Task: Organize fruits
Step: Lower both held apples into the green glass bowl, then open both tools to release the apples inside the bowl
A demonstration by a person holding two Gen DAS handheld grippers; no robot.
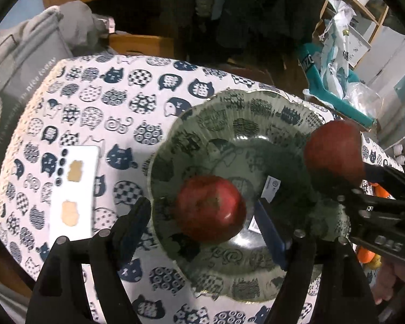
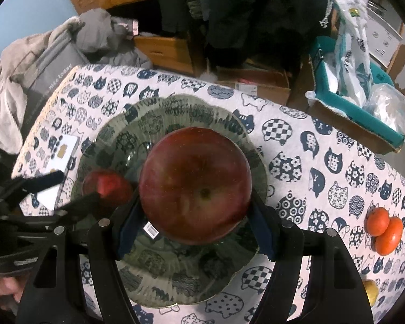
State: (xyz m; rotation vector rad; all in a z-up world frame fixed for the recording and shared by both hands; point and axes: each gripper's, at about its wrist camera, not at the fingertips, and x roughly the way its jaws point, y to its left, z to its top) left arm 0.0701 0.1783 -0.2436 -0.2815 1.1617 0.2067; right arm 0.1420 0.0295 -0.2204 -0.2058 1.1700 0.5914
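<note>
Two apples [image 1: 210, 208] [image 2: 195, 185] over the plate [image 1: 229, 267]

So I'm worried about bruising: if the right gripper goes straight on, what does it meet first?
Probably the plate: its apple would land there, just right of the other apple.

Dim indoor light, perhaps from overhead; soft blur throughout, strong fisheye bending at edges.
</note>
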